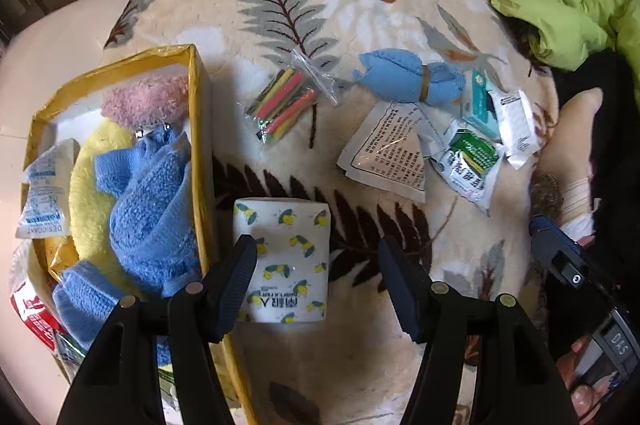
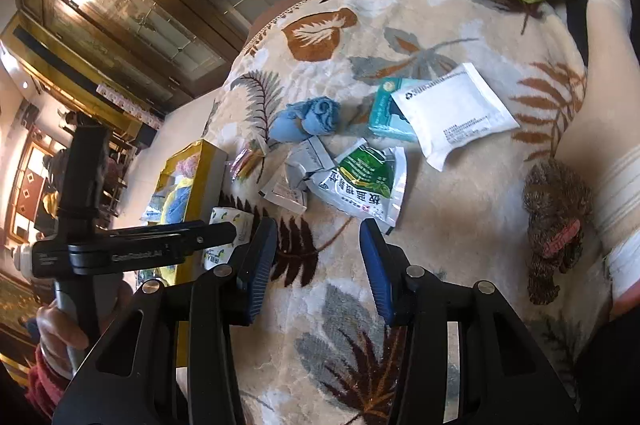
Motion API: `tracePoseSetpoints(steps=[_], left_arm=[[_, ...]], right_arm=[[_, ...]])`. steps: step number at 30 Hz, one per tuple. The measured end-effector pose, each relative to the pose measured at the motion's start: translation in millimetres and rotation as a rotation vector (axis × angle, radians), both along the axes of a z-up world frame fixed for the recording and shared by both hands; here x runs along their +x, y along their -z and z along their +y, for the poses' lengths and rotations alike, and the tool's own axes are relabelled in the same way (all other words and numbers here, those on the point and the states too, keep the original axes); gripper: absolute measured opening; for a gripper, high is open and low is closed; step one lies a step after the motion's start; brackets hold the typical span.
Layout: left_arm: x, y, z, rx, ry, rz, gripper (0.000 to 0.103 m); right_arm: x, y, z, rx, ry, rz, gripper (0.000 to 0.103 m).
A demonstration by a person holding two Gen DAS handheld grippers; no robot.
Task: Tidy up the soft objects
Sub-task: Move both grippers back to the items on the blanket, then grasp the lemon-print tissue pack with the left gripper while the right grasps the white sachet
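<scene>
- Left claw [image 1: 316, 277] hangs wide and empty over the white tissue pack printed with lemons [image 1: 285, 261], which lies on the leaf-patterned fleece blanket [image 1: 280, 5], just beside the yellow cardboard box [image 1: 200, 129] at nine o'clock.
- The pack looks light and squashy with a slick wrapper; I'd pinch across its short sides, mid-body.
- Right claw [image 2: 318, 269] is parted moderately, holding nothing, over bare blanket; a green-and-white foil sachet [image 2: 362, 185] lies at twelve o'clock.
</scene>
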State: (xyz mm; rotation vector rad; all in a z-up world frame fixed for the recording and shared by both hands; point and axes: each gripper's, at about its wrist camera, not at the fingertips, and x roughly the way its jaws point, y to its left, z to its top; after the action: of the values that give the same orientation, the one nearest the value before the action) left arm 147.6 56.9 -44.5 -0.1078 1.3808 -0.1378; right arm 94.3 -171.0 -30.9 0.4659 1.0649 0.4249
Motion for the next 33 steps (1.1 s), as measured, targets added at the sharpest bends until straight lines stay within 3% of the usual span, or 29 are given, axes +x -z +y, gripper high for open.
tracePoseSetpoints(steps=[5,16,17,18,20,23,26,29,33], left_arm=[[2.5,-5.0,-12.9,0.116,0.034,-0.059,0.063],[22.2,24.7,-28.8,0.267,0.039,-0.057,0.067],[18.6,26.8,-32.7,0.255,0.041,-0.045,0.074],[12.7,31.2,-36.0,0.188,0.029,-0.002,0.076],[1.7,35.1,-46.8,0.071,0.016,0.054,0.076],[-26.2,23.3,-79.3,-0.104,0.103,0.062,0.076],[-42.9,2.1,-87.4,-0.103,0.142,-0.004,0.076],[-50.9,-11.0,-77.1,-0.095,0.143,-0.021,0.076],[-63.2,-7.0,-67.9,0.011,0.207,-0.037,0.076]], right_arm=[[-0.2,9.7,-2.0,0.007,-0.004,0.021,0.043],[-0.7,19.1,-8.6,0.027,-0.003,0.040,0.043],[-0.8,20.2,-9.2,0.027,-0.001,0.044,0.043],[-0.6,20.3,-9.8,0.027,0.000,0.045,0.043],[-1.0,19.7,-12.8,0.029,0.008,0.042,0.043],[-1.6,16.7,-18.2,0.037,0.024,0.036,0.043],[-4.9,12.4,-22.8,0.044,0.034,0.032,0.043],[-10.8,9.9,-22.3,0.038,0.031,0.034,0.056],[-20.6,6.0,-25.2,0.032,0.049,0.023,0.057]])
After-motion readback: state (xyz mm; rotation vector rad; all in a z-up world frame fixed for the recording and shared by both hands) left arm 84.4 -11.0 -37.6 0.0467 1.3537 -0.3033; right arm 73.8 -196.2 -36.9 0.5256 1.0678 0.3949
